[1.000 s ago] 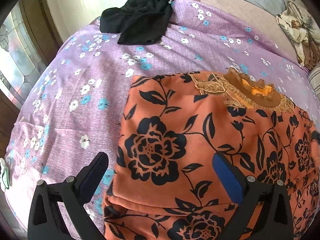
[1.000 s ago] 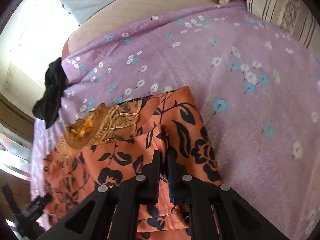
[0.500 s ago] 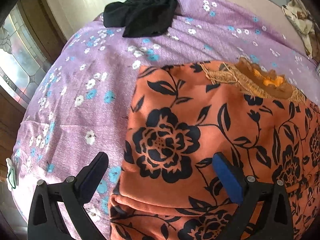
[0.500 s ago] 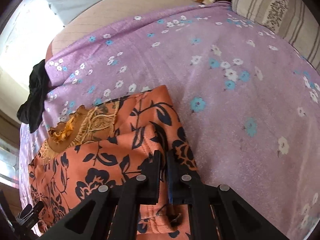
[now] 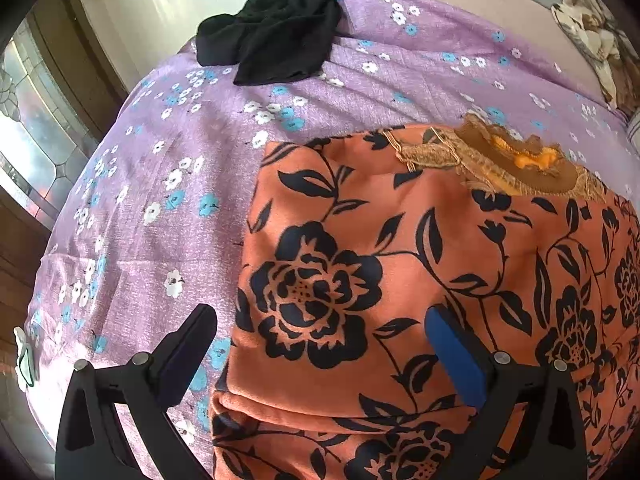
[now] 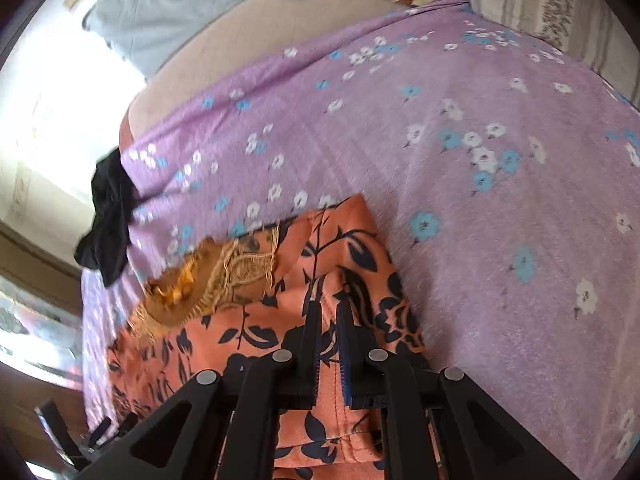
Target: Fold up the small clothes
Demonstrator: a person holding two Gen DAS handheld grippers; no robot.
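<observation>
Orange floral garment lies spread on the bed's purple flowered sheet, brown embroidered neckline at its far edge. My left gripper hangs above the near fold, jaws wide apart, nothing between them. My right gripper has its jaws nearly together, pinching a raised ridge of the garment. Black cloth sits well apart, at the bed's far corner.

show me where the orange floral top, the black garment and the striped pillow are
orange floral top (image 5: 400, 280): left wrist view, middle of its front.
black garment (image 5: 276, 40): left wrist view, centre of the heap.
striped pillow (image 6: 560, 12): right wrist view, its face.
</observation>
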